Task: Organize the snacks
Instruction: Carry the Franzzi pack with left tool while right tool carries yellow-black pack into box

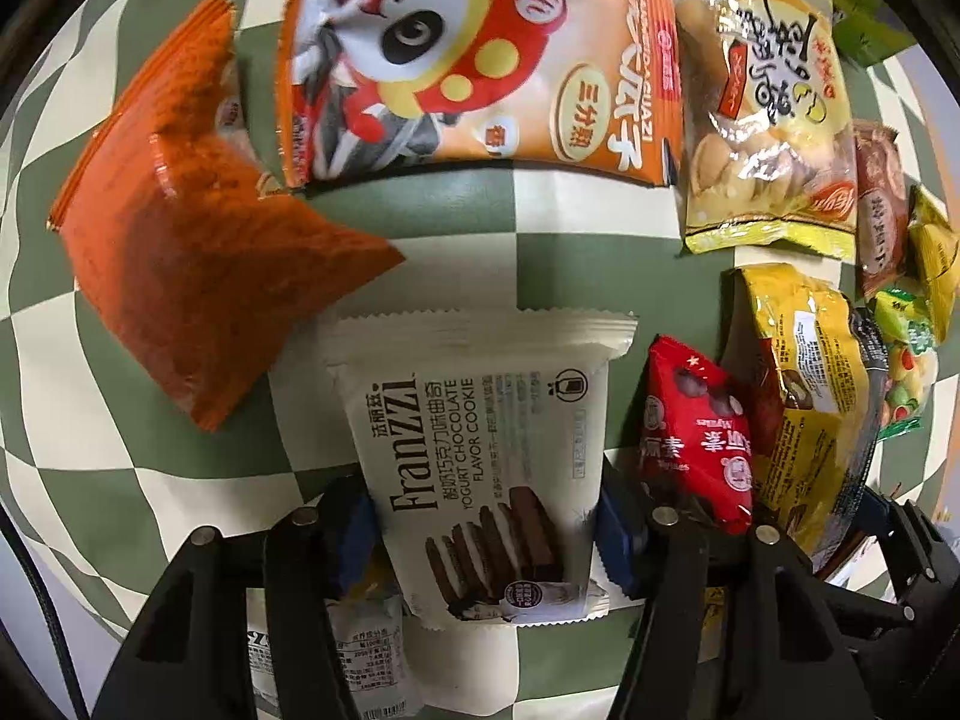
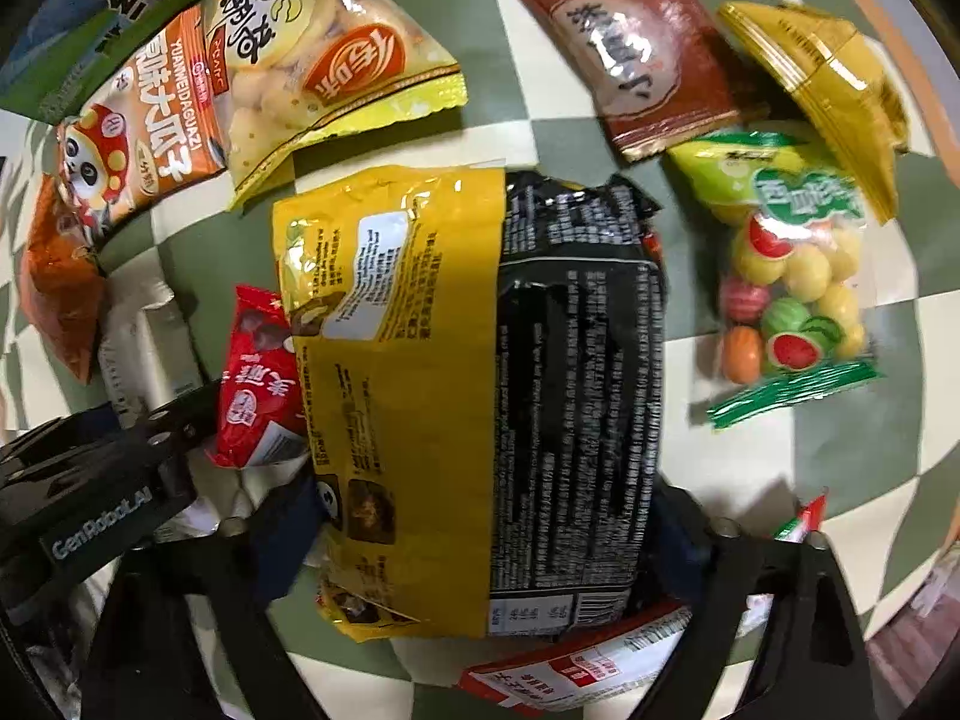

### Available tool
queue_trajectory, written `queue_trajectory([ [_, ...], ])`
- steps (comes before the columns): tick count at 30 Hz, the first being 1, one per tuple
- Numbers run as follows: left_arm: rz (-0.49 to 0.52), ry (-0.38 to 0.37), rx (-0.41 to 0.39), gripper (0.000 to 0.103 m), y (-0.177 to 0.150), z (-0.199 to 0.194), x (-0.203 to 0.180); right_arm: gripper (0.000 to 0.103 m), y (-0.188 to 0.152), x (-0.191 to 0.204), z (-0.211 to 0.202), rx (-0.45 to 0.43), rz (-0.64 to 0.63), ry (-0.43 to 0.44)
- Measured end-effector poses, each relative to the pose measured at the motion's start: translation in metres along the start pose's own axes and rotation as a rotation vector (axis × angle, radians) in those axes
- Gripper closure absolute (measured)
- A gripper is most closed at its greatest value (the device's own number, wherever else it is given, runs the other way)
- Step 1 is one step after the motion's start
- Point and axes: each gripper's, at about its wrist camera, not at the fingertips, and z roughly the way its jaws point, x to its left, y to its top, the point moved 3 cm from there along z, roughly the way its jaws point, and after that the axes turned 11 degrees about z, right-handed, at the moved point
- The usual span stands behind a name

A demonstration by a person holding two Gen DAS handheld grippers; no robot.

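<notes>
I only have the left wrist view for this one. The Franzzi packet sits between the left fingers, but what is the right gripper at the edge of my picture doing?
Observer: The right gripper straddles the yellow-and-black packet, one finger on each side. I cannot tell whether its pads are pressing on it.
Operator: Is anything under that packet?
Observer: Yes, a red-and-white packet pokes out from beneath its near end.
Operator: Is its far side crowded?
Observer: No. The bag of fruit-shaped candies lies apart from it, with bare checkered cloth between them.
</notes>
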Motion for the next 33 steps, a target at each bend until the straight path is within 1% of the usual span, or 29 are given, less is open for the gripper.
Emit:
queue_trajectory([
  [1, -0.001, -0.004, -0.01, 0.046, -0.01, -0.01, 0.005, 0.014, 0.0, -0.001, 0.001, -0.013, -0.002, 0.004],
  [3, -0.001, -0.004, -0.028, 0.046, -0.015, -0.016, 0.007, 0.014, -0.005, 0.003, 0.001, -0.032, 0.001, 0.011],
  [5, 0.006, -0.009, -0.049, 0.047, -0.017, -0.026, 0.012, 0.015, -0.012, 0.003, -0.004, -0.047, 0.007, 0.01],
  [10, 0.048, -0.003, -0.095, 0.047, -0.022, -0.055, 0.012, 0.015, -0.014, -0.004, -0.024, -0.105, 0.013, 0.036],
  [12, 0.054, -0.001, -0.11, 0.047, -0.023, -0.07, 0.01, 0.015, -0.018, -0.005, -0.038, -0.125, 0.011, 0.051],
  [14, 0.061, -0.004, -0.128, 0.047, -0.024, -0.086, 0.009, 0.015, -0.024, -0.011, -0.061, -0.138, 0.008, 0.07],
  [20, 0.069, -0.016, -0.222, 0.047, -0.011, -0.153, 0.004, 0.015, -0.018, -0.02, -0.124, -0.195, -0.05, 0.139],
  [21, 0.06, -0.015, -0.246, 0.047, -0.005, -0.17, 0.005, 0.015, -0.016, -0.016, -0.137, -0.202, -0.062, 0.149],
  [22, 0.049, -0.023, -0.268, 0.047, 0.002, -0.175, 0.005, 0.015, -0.01, -0.017, -0.149, -0.214, -0.081, 0.167],
  [23, 0.038, -0.034, -0.286, 0.047, 0.008, -0.186, 0.007, 0.015, -0.015, -0.013, -0.164, -0.218, -0.091, 0.177],
  [24, 0.022, -0.047, -0.307, 0.047, 0.018, -0.203, 0.009, 0.015, -0.012, -0.01, -0.179, -0.224, -0.105, 0.191],
  [25, 0.017, -0.055, -0.324, 0.047, 0.02, -0.208, 0.013, 0.015, -0.005, -0.004, -0.192, -0.235, -0.125, 0.203],
  [26, 0.014, -0.066, -0.345, 0.047, 0.029, -0.224, 0.015, 0.015, 0.002, 0.001, -0.204, -0.248, -0.14, 0.215],
  [29, 0.008, -0.086, -0.378, 0.047, 0.069, -0.261, 0.021, 0.015, 0.033, 0.012, -0.24, -0.277, -0.162, 0.257],
  [31, 0.0, -0.094, -0.377, 0.047, 0.105, -0.274, 0.028, 0.015, 0.065, 0.016, -0.265, -0.294, -0.175, 0.293],
  [32, -0.005, -0.087, -0.375, 0.047, 0.12, -0.277, 0.031, 0.015, 0.078, 0.024, -0.27, -0.297, -0.176, 0.303],
  [33, -0.012, -0.079, -0.372, 0.047, 0.143, -0.28, 0.036, 0.015, 0.094, 0.03, -0.275, -0.302, -0.18, 0.31],
])
